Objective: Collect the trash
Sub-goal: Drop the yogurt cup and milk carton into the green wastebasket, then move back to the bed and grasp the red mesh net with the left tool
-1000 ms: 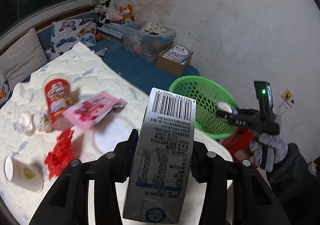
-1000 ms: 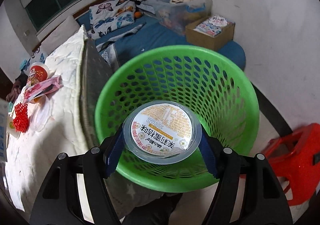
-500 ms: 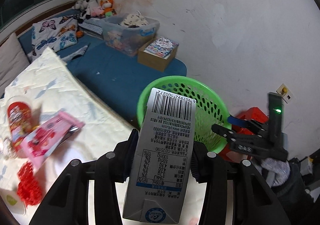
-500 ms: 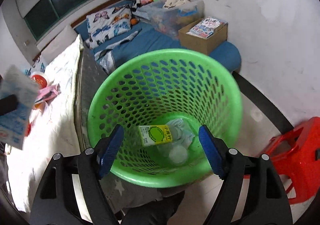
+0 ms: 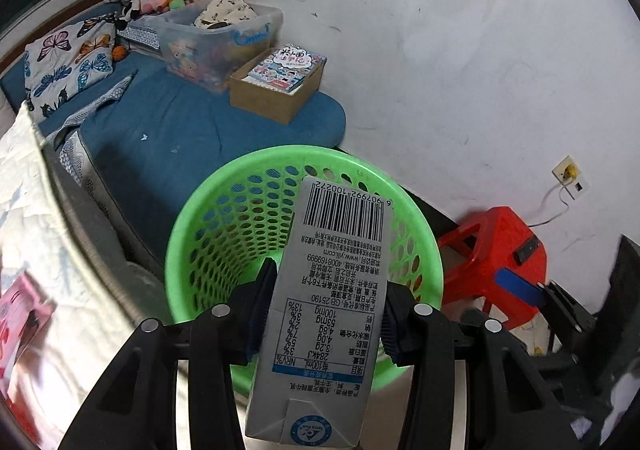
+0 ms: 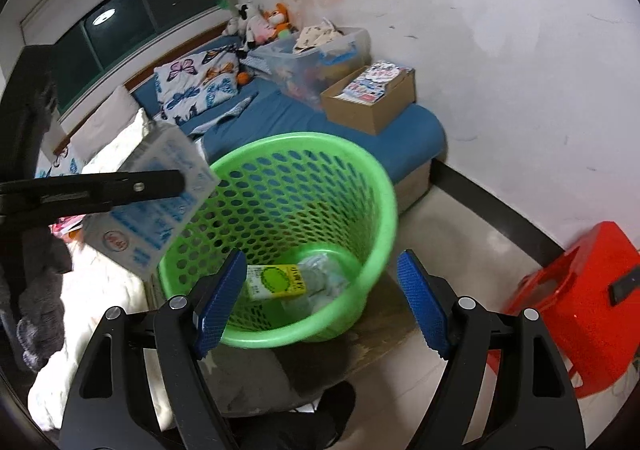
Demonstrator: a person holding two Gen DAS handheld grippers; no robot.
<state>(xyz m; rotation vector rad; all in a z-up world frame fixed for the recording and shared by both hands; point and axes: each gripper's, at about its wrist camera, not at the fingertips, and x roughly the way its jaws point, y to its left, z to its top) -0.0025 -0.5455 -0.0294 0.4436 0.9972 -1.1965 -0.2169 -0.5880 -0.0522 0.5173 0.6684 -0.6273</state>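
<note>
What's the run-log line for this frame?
left gripper: shut on grey milk carton | right gripper: open, empty | green plastic mesh basket: holds trash

The milk carton [image 5: 328,302] carries a barcode numbered 6 907992 100272, the web address www.yili.com, phone 4008169999, "GB 25190", "284kJ", "100mL" and, at its near end, what looks like a Tetra Pak seal.
</note>
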